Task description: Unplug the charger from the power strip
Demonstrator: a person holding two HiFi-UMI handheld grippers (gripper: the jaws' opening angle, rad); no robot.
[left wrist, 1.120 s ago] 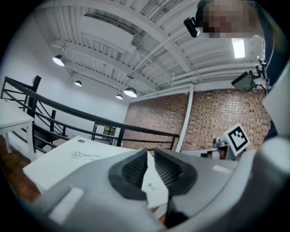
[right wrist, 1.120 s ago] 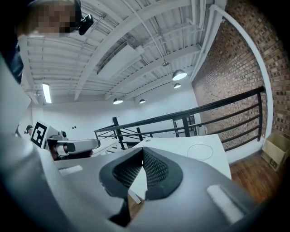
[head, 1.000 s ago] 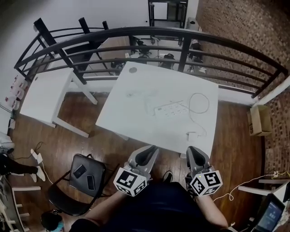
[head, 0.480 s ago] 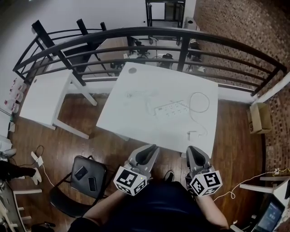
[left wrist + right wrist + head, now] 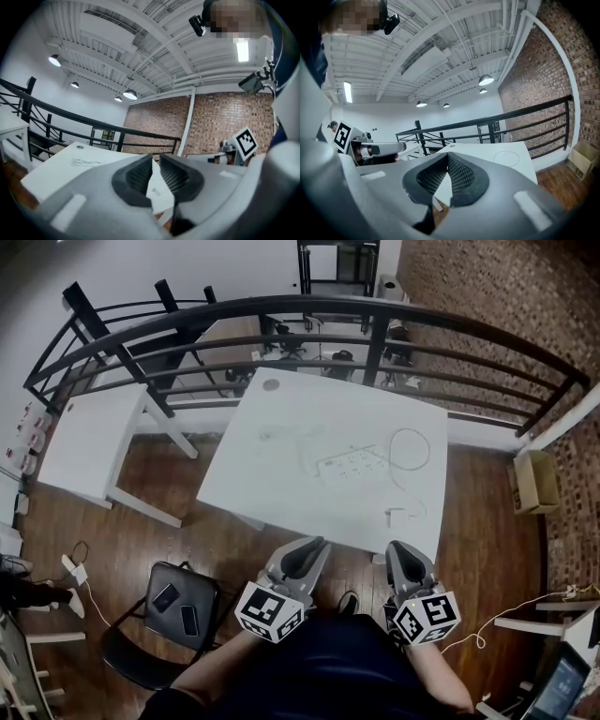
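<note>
A white power strip [image 5: 353,463] lies on the white table [image 5: 272,479], its thin cable making a loop [image 5: 413,448] to the right. A small white plug block [image 5: 397,517] rests near the table's front edge. What sits in the strip's sockets is too small to tell. Both grippers hover short of the table's near edge, above the wooden floor. My left gripper [image 5: 313,546] [image 5: 155,159] shows a narrow gap between its pads with nothing in it. My right gripper [image 5: 396,547] [image 5: 446,157] has its tips touching, empty.
A black railing [image 5: 328,307] curves behind the table. A smaller white table [image 5: 94,437] stands to the left, and a black chair [image 5: 173,607] with two phones on it at lower left. A cardboard box [image 5: 532,486] sits by the brick wall on the right.
Both grippers stay where they were. The head view has shifted very slightly; nothing on the table has moved.
</note>
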